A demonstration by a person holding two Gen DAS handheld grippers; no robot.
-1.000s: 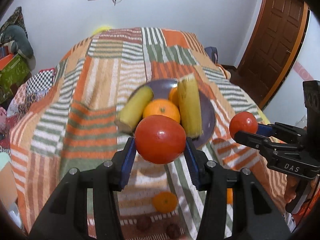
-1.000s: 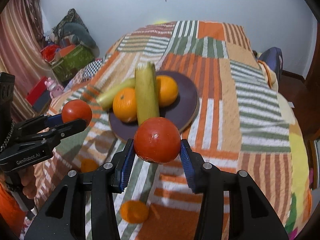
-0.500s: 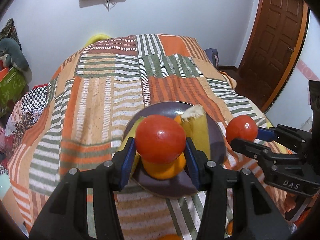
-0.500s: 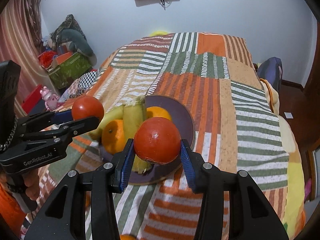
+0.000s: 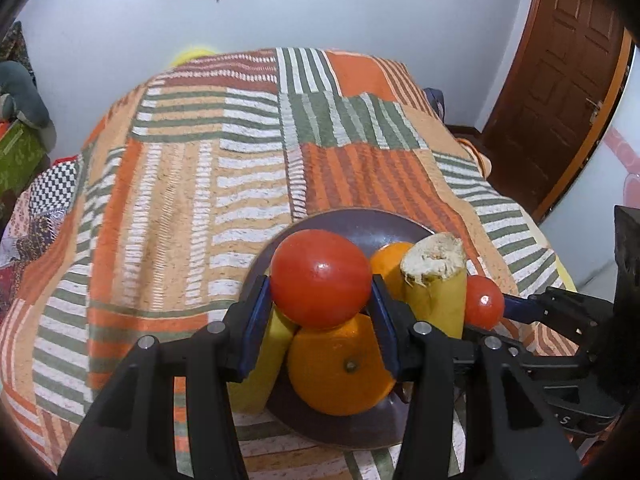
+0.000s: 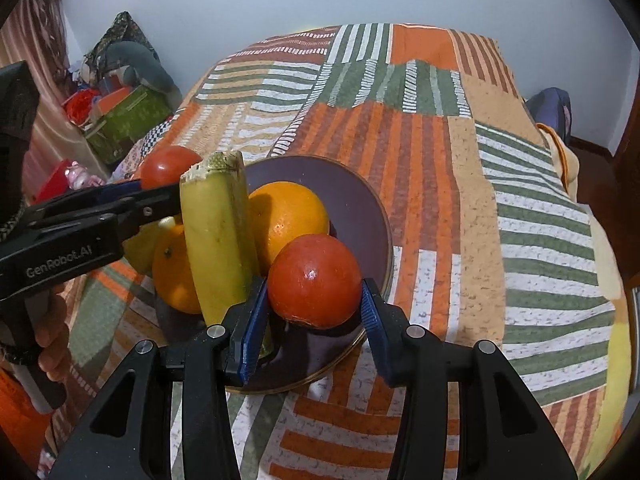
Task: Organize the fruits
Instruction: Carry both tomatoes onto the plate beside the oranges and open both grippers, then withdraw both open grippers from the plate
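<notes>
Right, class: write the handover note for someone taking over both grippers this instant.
Left gripper: shut on a tomato, held above the near orange.
Right gripper: shut on a second tomato, over the plate's right side.
Purple plate on the striped blanket holds two oranges and two banana pieces.
Done: both tomatoes brought to the plate.
Left: set each tomato down on the plate, release, withdraw.

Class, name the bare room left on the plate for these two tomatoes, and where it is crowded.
Free: the plate's far and right rim, beyond the far orange. Crowded: its near-left side, where the cut banana and near orange pack together.
</notes>
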